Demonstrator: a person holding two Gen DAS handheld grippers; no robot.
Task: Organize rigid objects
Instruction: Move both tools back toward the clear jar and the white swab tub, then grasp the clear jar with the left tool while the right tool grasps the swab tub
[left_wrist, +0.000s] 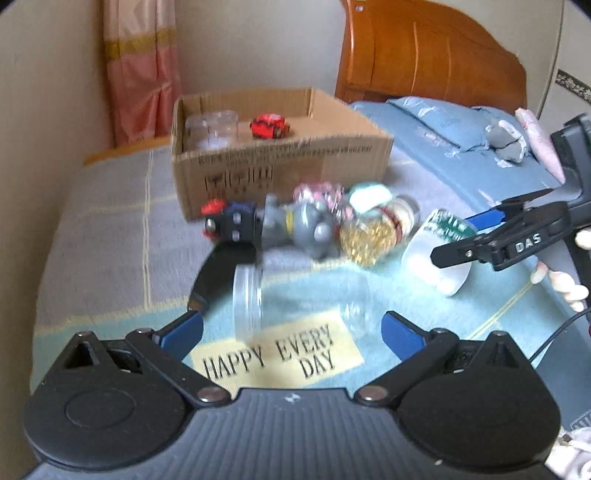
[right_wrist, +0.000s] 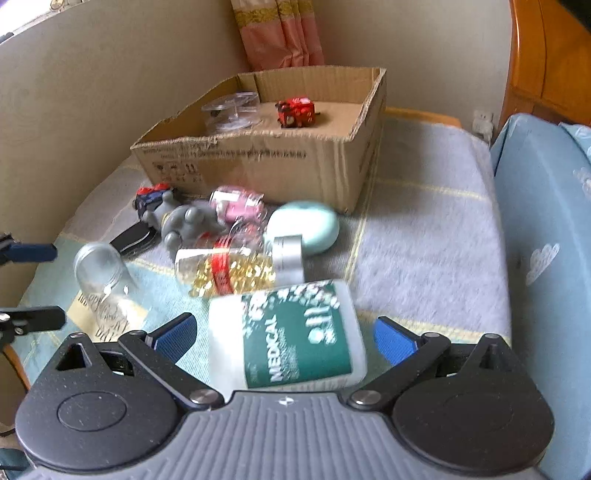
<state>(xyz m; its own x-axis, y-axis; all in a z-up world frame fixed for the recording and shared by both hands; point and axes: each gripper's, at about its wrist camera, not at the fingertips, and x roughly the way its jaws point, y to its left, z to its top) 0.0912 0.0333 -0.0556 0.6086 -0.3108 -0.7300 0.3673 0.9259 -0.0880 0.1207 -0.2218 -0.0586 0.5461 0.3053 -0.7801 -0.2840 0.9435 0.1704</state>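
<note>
Right wrist view: I see only a clear plastic jar and red toy car inside the brown cardboard box at twelve o'clock — the heap remains. My right gripper is spread wide around the white green-labelled medical bottle, not pinching; my left gripper is spread around a clear lidless jar.

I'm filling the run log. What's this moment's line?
left gripper: open, around clear jar | right gripper: open, around white bottle | box: holds jar, red toy

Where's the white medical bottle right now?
The white medical bottle lies on its side on the blanket, between the open right gripper fingers, just in front of the capsule jar.
</note>
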